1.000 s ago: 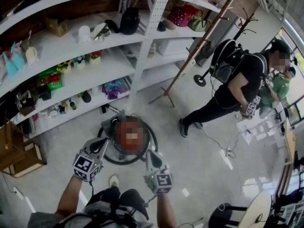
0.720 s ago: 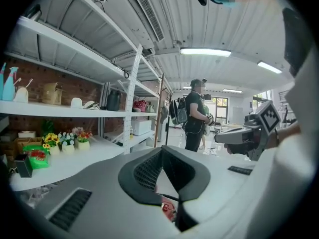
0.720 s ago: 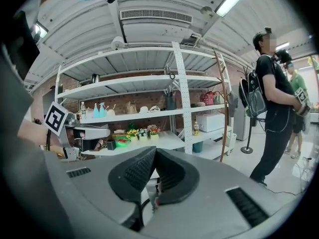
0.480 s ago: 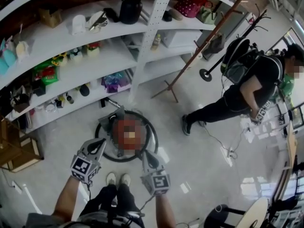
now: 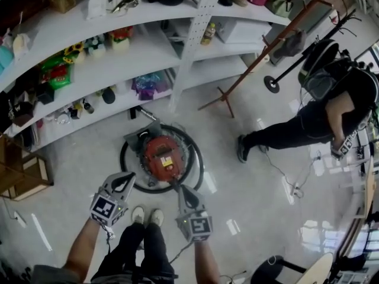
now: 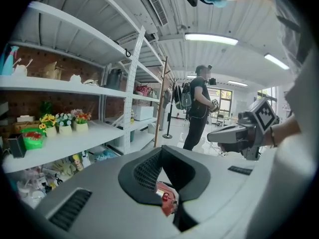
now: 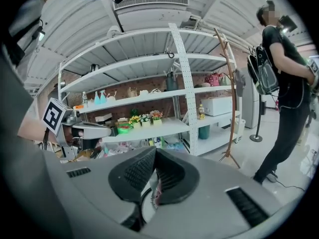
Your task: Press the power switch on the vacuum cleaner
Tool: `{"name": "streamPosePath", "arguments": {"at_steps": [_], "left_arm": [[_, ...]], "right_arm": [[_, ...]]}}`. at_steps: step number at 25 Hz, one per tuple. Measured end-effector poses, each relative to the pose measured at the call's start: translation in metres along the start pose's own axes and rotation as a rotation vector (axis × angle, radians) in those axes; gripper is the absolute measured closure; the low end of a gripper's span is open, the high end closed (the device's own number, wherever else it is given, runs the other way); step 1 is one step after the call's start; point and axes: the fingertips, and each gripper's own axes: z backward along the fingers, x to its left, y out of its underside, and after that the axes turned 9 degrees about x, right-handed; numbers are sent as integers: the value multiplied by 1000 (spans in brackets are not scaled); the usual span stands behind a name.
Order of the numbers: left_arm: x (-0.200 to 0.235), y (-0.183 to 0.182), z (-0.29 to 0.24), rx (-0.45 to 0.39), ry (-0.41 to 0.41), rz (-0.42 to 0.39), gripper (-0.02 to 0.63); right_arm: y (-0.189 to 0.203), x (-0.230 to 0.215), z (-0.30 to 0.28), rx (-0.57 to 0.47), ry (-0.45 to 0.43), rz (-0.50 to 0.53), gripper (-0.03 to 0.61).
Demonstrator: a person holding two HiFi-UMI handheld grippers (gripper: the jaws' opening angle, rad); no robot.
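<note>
**Bring one closed tip square onto the vacuum's switch**

The round red canister vacuum cleaner (image 5: 161, 157) sits on the pale floor (image 5: 249, 206) just ahead of your white shoes (image 5: 148, 216); its coiled black hose (image 5: 123, 161) rings it, and the white metal shelving (image 5: 118, 70) stands beyond. Your left gripper (image 5: 127, 178) hovers off the canister's near-left side, its two fingers pressed together at the tips with nothing between them; in the left gripper view only a sliver of red casing shows through the gap below the tips. Your right gripper (image 5: 180, 190) is likewise closed and empty; its tip hangs by the near-right rim and looks the better placed of the two.

As I judge it, the step in hand is the approach; neither tool appears to touch the casing yet. From above I cannot pick out the switch for certain; it may lie near the pale label (image 5: 164, 163) on top, so find it in a gripper view before you commit.

- Keep the fingers closed, so that they make one blunt point.
- Come down along the button's own axis, not at a slant; a tip could skid on curved plastic, or a light canister could shift.
- Press once, firmly, then lift clear; keep out of the hose ring.

The person with a backpack (image 5: 320, 117) is well apart on your right.
</note>
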Motion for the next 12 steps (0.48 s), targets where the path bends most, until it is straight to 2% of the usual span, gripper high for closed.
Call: {"name": "streamPosePath", "arguments": {"at_steps": [12], "left_arm": [[-2,28,-38,16,12,1,605]], "right_arm": [[48,-18,-36,48,-29,-28,566]]}}
